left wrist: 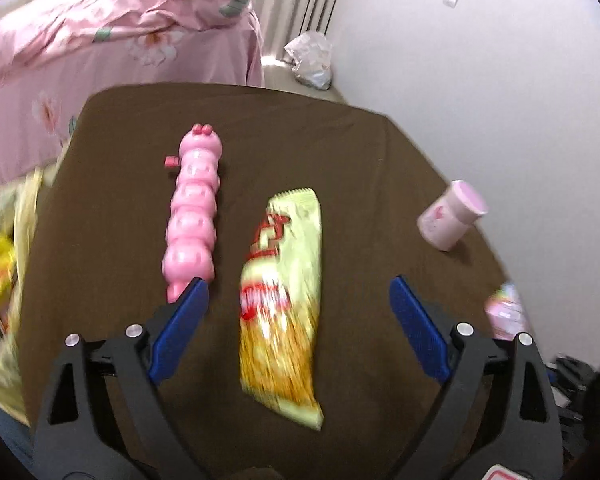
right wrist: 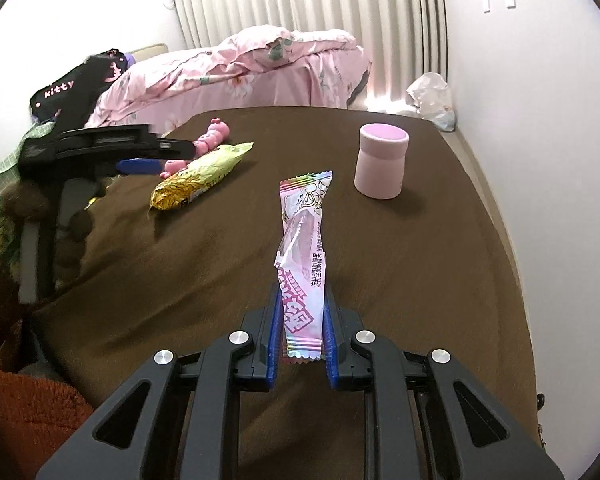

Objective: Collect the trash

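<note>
A yellow-green snack wrapper point(left wrist: 288, 300) point(right wrist: 200, 176) lies flat on the brown table point(left wrist: 340, 152) point(right wrist: 440, 260). My left gripper point(left wrist: 298, 284) point(right wrist: 172, 156) hovers over it, open wide, its blue pads point(left wrist: 180, 320) on either side of the wrapper and clear of it. My right gripper point(right wrist: 302, 292) is shut on the lower end of a pink candy wrapper point(right wrist: 302, 240), which sticks out forward from the jaws above the table. That pink wrapper point(left wrist: 506, 312) shows blurred at the right edge of the left wrist view.
A pink caterpillar toy point(left wrist: 194, 204) point(right wrist: 216, 134) lies left of the snack wrapper. A pink jar point(left wrist: 452, 216) point(right wrist: 381, 160) stands at the table's right. A pale bag point(left wrist: 4, 264) holding yellow packaging hangs off the left edge. Beyond are a pink bed point(right wrist: 260, 64) and a white plastic bag point(left wrist: 310, 60).
</note>
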